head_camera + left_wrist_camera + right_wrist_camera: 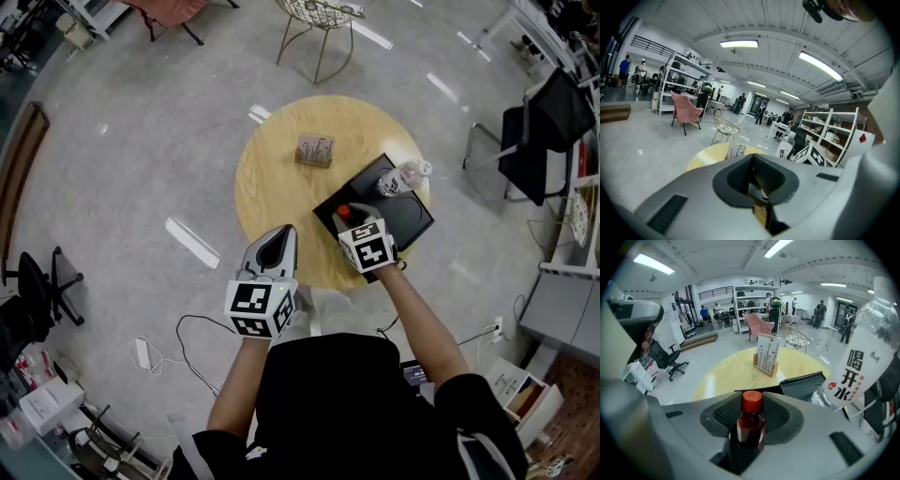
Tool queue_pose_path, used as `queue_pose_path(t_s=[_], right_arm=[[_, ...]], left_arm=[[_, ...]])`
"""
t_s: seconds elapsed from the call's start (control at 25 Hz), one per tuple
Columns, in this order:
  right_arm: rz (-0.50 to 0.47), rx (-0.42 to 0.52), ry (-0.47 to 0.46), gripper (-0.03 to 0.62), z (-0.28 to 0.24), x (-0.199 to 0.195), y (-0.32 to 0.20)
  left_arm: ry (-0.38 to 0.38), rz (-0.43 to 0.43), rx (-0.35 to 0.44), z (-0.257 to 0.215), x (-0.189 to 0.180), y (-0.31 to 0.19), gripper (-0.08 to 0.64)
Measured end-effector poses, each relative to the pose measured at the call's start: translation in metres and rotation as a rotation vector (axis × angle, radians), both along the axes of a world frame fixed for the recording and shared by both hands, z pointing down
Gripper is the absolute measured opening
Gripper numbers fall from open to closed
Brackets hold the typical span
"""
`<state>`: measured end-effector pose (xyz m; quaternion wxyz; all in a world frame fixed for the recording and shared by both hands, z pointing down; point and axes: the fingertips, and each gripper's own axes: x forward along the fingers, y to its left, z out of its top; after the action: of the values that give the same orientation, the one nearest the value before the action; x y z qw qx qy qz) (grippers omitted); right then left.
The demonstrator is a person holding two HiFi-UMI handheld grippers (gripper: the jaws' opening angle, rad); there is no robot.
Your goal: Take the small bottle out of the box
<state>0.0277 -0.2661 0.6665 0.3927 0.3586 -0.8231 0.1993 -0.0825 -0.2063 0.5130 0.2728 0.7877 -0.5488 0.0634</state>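
Observation:
The small brown bottle with a red cap (pixel 751 425) stands upright between the jaws of my right gripper (pixel 750 446), whose pads sit against its sides. In the head view its red cap (pixel 343 212) shows just ahead of the right gripper (pixel 351 225), at the near left corner of the black box (pixel 417 223) on the round wooden table (pixel 272 178). My left gripper (pixel 279 239) hovers over the table's near edge, left of the box. Its jaws (pixel 754 180) are drawn together with nothing between them.
A clear water bottle with a white label (pixel 401 178) stands at the box's far edge, close on the right in the right gripper view (pixel 862 357). A small wooden card holder (pixel 315 151) sits mid-table. A wire chair (pixel 319 14) stands beyond the table.

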Motion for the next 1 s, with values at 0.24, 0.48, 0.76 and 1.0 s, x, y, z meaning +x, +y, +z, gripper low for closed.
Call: queue_pose_path(t_s=[0.24, 0.48, 0.76, 1.0], right_arm=[[0.038, 0.072, -0.039, 0.129, -0.036, 0.0, 0.001], [0.087, 0.151, -0.102, 0.129, -0.082, -0.004, 0.014], [0.14, 0.265, -0.175, 0.129, -0.145, -0.008, 0.039], [0.176, 0.353, -0.225, 0.129, -0.193, -0.014, 0.067]], left_arm=[[-0.008, 0.019, 0.041, -0.016, -0.002, 0.006, 0.011], [-0.015, 0.05, 0.085, -0.033, -0.001, 0.024, 0.011], [-0.022, 0.085, 0.152, -0.058, -0.005, 0.052, 0.011], [-0.024, 0.109, 0.218, -0.084, -0.012, 0.076, 0.011]])
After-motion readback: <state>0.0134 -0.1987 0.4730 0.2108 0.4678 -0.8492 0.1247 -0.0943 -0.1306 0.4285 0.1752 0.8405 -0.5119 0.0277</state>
